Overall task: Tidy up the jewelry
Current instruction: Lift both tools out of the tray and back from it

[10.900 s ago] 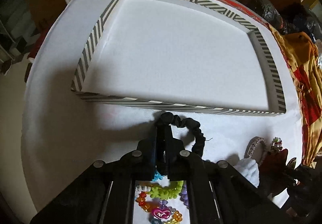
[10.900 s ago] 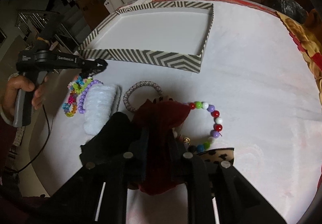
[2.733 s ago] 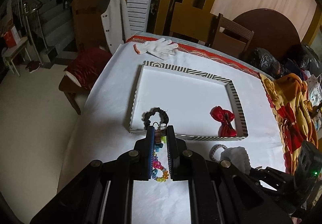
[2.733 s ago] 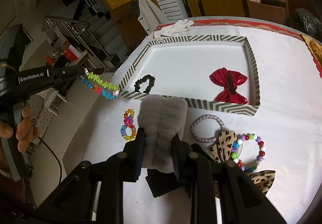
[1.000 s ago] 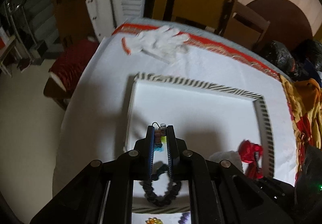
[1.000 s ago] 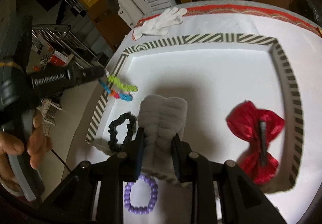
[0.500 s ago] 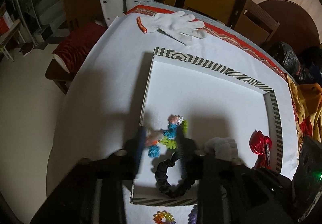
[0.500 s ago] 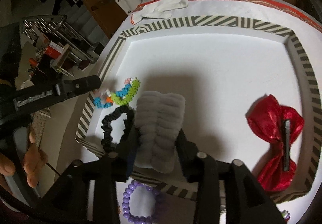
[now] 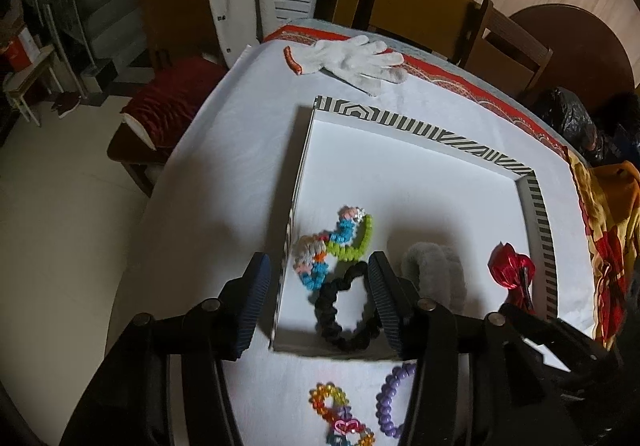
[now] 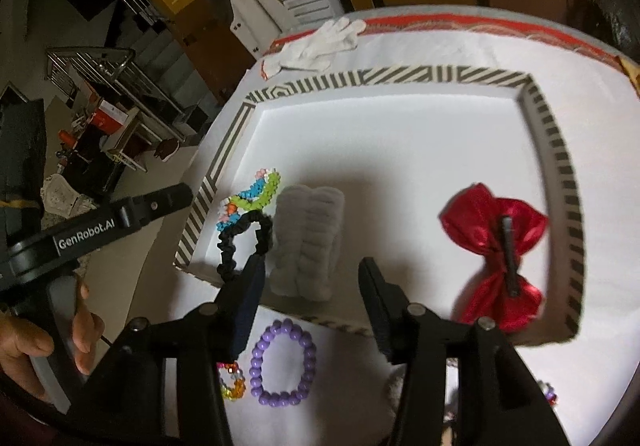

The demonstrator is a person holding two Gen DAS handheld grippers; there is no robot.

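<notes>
From the right wrist view alone, a hand point(image 10: 60, 342) is seen holding the left gripper point(image 9: 318, 282). Both it and the right gripper point(image 10: 310, 278) have just been opening, empty. Inside the striped tray point(image 10: 560, 173) lie the colourful bracelet point(image 9: 336, 242), black scrunchie point(image 9: 344, 310), grey scrunchie point(image 10: 308, 242) and red bow point(image 10: 496, 246).

Dim indoor light from overhead, brightest on the white tray point(image 9: 420, 181) floor and tablecloth point(image 9: 224, 181). Soft dark shadows at 6 o'clock under the left gripper point(image 9: 318, 266) and right gripper point(image 10: 310, 272). Slight motion blur on the grey scrunchie point(image 9: 436, 274) and on the tray rim in the right view. Strong fisheye bending, black vignette in corners. Background at 10 o'clock murky, noisy.
</notes>
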